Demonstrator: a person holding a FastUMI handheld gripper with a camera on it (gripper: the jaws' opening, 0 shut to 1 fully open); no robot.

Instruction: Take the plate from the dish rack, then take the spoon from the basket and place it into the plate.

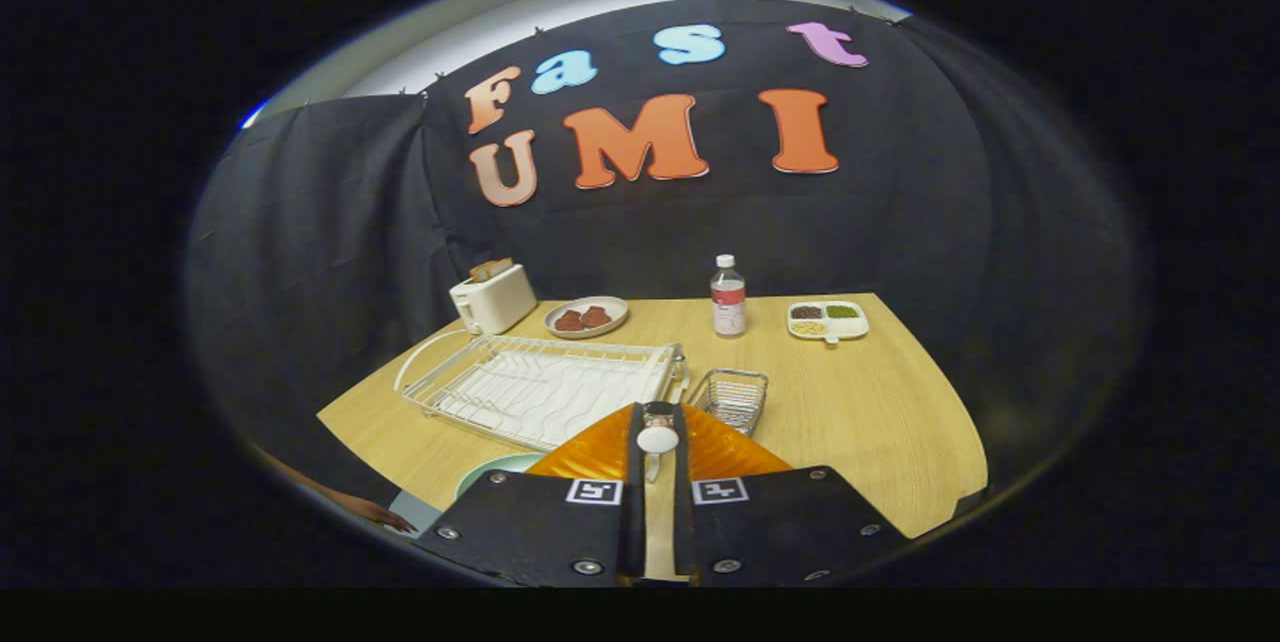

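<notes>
White spoon (657,442) clamped between the gripper (658,457) fingers, bowl end up, handle mostly hidden in the narrow gap between them — both fingers pressing on it. Directly behind, an orange ribbed shape (590,452), half covered by the fingers; hard to say what it is. Just left of that, a sliver of pale green plate (492,470) on the wooden table (860,412), the rest cut off by the gripper body. Beyond the fingertips, the small wire basket (732,398), and to its left the white dish rack (540,384), no dishes visible in it. Farther back: toaster (492,298), a plate of reddish food (587,317), a bottle (728,297), a divided tray (827,320) — contents too small to identify. Near the plate, part of a person's hand (380,516), mostly out of sight.
</notes>
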